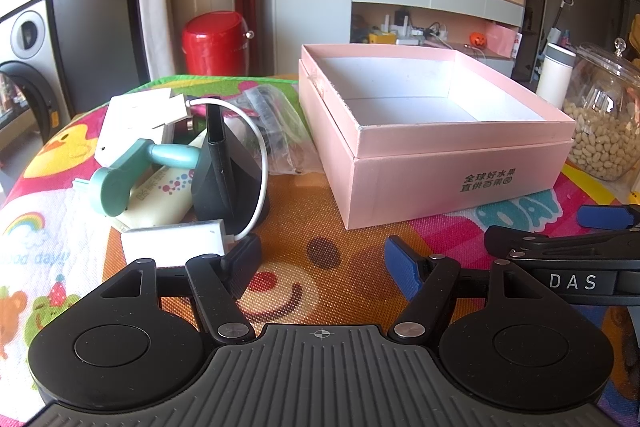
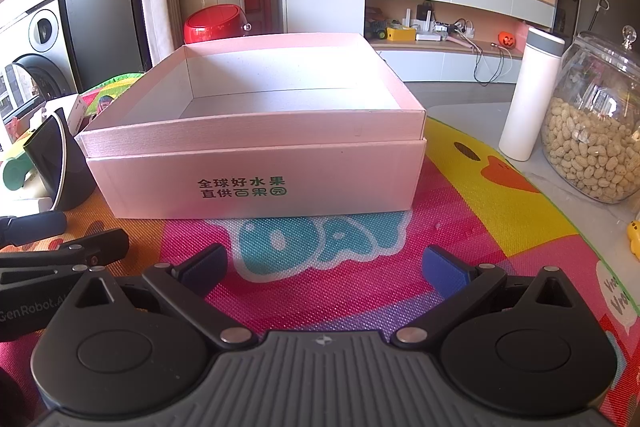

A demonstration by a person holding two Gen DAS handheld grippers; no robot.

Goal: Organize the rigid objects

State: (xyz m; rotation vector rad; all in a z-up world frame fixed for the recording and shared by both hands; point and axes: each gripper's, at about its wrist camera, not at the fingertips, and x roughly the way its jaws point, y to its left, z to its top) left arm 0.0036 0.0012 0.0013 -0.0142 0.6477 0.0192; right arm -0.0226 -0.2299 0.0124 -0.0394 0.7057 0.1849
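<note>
left gripper [image 1: 324,259] is hovering low-centre, fingers apart, gripping nothing | right gripper [image 2: 326,267] is likewise gaping empty | clutter pile [image 1: 180,163] is sitting mid-left, items overlapping, perhaps chargers | pink box [image 2: 256,143] is standing open beyond, floor partly hidden

Bright daylight, sharp focus, fisheye-bent edges.

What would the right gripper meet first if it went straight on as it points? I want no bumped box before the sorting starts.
Probably the colourful mat, since the right gripper tilts downward, jaws open and empty. Held shallower, it would meet the pink box front wall. Depth is unclear.
</note>
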